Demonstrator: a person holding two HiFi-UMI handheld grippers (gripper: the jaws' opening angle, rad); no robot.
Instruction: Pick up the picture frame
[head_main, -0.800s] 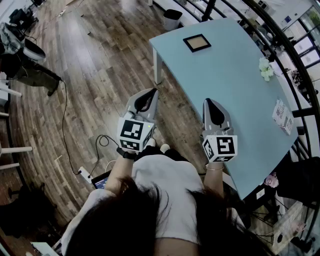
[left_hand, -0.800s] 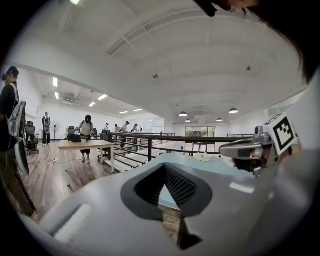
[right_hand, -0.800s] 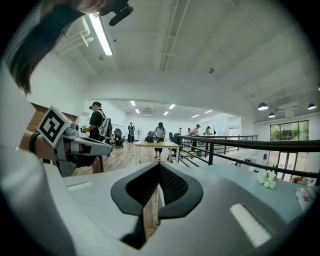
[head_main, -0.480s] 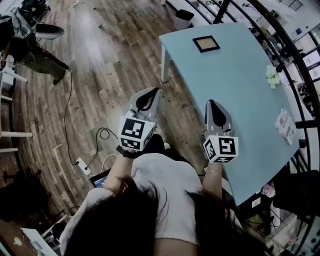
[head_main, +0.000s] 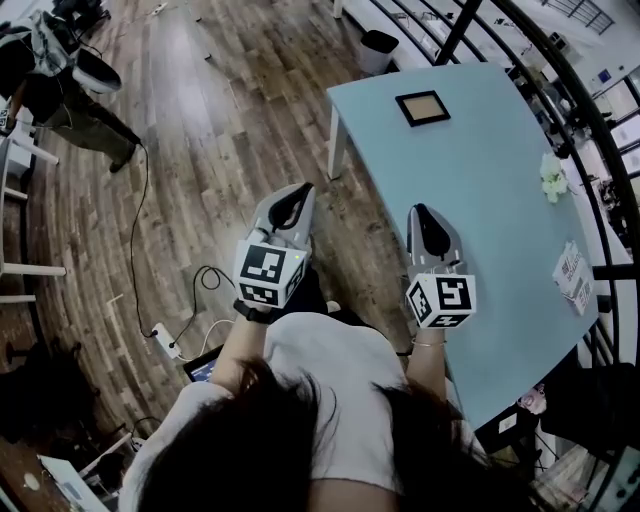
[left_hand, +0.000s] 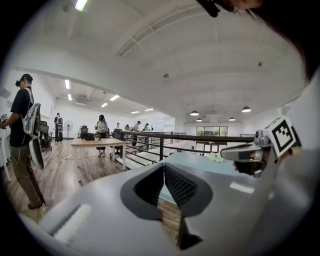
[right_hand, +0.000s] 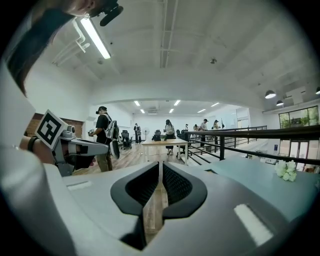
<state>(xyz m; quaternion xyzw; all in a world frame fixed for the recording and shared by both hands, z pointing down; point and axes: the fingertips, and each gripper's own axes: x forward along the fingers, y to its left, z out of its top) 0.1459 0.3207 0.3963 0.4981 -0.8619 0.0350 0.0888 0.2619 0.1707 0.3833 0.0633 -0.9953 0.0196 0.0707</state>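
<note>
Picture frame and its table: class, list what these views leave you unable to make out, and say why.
1. Picture frame, head view: too small to tell what it holds; not made out in either gripper view.
2. Printed sheet, head view: print too small to read.
3. Table, head view: part of its near edge is hidden behind the person's arm and shoulder; its legs are mostly under the top.

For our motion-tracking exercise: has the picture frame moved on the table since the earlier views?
No. The picture frame lies at the same spot near the far corner of the table; only the view shifted.
</note>
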